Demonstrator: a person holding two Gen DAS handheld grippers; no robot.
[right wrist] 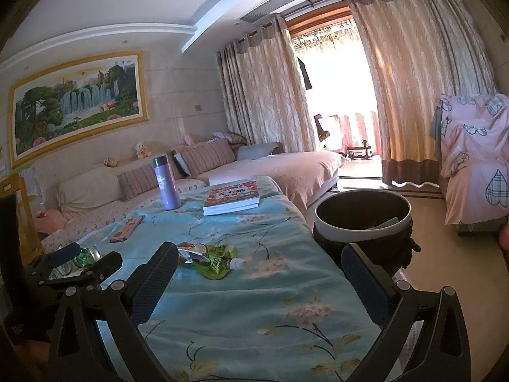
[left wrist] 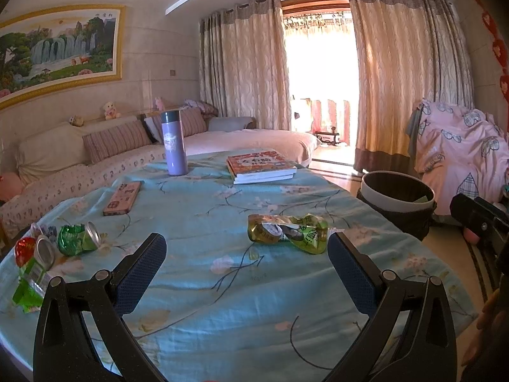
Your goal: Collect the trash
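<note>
A crumpled green and gold drink pouch [left wrist: 288,233] lies on the blue floral tablecloth [left wrist: 222,286], just beyond my open, empty left gripper [left wrist: 246,254]. It also shows in the right wrist view [right wrist: 208,259], ahead and left of my open, empty right gripper [right wrist: 259,264]. A crushed green can [left wrist: 78,238], a red-topped can [left wrist: 35,251] and green wrappers [left wrist: 27,293] lie at the table's left edge. A dark trash bin [right wrist: 362,219] with a white rim stands on the floor to the right of the table; it also shows in the left wrist view [left wrist: 397,197].
A purple flask [left wrist: 173,143], a stack of books [left wrist: 261,165] and a pink phone [left wrist: 122,199] sit on the far half of the table. A sofa [left wrist: 95,159] runs behind. A pink covered chair [right wrist: 474,159] stands right of the bin.
</note>
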